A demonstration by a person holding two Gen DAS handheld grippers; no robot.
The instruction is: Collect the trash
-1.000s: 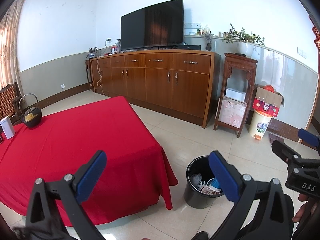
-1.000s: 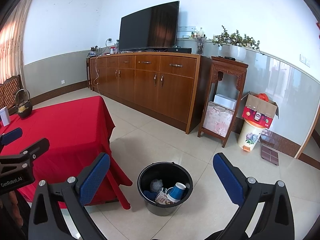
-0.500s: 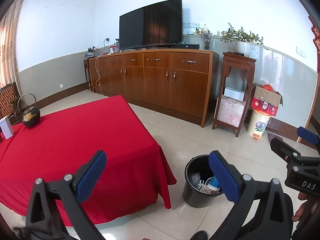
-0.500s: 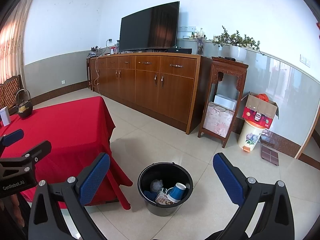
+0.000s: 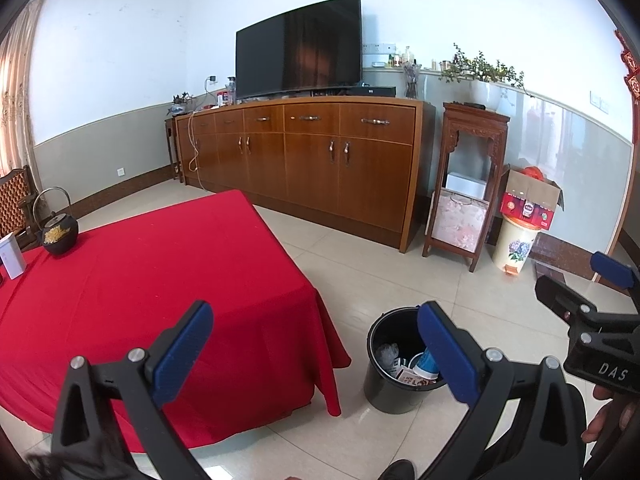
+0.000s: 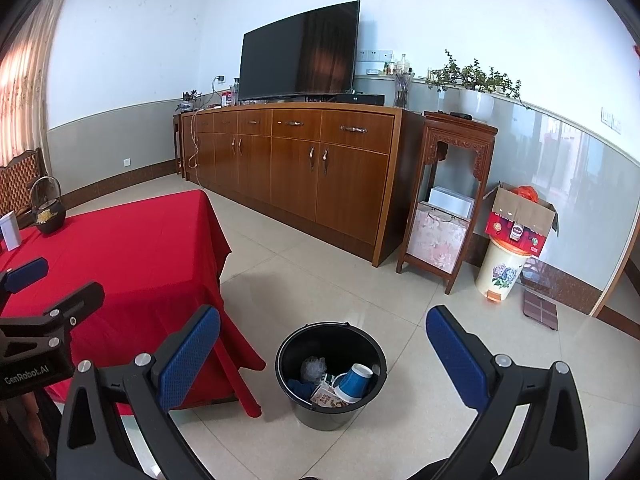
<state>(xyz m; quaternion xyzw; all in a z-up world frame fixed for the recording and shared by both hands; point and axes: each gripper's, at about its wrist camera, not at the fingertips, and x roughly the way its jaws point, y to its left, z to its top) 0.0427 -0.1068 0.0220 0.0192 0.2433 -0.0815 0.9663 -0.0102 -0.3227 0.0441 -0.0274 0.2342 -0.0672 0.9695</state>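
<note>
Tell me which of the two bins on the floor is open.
The black bucket beside the red table; the flowered bin carries a cardboard box.

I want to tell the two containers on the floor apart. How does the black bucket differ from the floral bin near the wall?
The black bucket is plain, open on top and shows trash inside; the floral bin is cream with a blue flower print, and a cardboard box sits on it. The bucket stands beside the red tablecloth; the bin stands by the wall. Both stand upright on the tiled floor.
</note>
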